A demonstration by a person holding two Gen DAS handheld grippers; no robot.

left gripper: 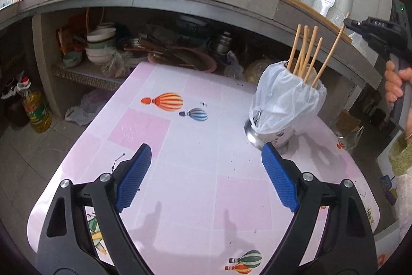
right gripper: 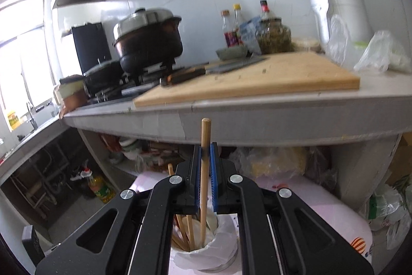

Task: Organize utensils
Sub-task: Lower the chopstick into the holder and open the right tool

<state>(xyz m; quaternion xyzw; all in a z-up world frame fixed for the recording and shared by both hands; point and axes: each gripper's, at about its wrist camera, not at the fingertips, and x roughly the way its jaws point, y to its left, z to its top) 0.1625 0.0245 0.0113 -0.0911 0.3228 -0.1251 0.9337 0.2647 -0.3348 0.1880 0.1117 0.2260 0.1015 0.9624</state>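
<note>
Item one, nearest my left lens: the left gripper [left gripper: 206, 172], blue pads spread wide with nothing between them, hovering over the near part of the pink balloon-print table [left gripper: 180, 146]. Item two, nearest my right lens: the right gripper [right gripper: 205, 166], pads closed tight on a single wooden chopstick [right gripper: 204, 184], gripped high on its shaft with a short length standing proud above the pads. Item three: the utensil holder [left gripper: 280, 105], a metal cup draped in a white plastic bag [left gripper: 288, 94], standing on the far right part of the table, just beyond my left claw's right pad. It holds a bundle of other chopsticks [left gripper: 306, 50] fanned upward and leaning slightly right. Orientation of the held stick: long axis close to vertical, thick end up, lower end down inside the holder's mouth among the others; from the left view it leans up and to the right towards the claw. I cannot tell whether its tip has reached the bottom. Hazards, as I judge them: the holder is narrow-footed and the bag is loose, so a sideways pull with the stick inside could lever the cup over or drag the plastic into the opening; releasing while the stick is tilted could let it flop against the rim or snag the bag; my empty left claw is not steadying the cup.
</note>
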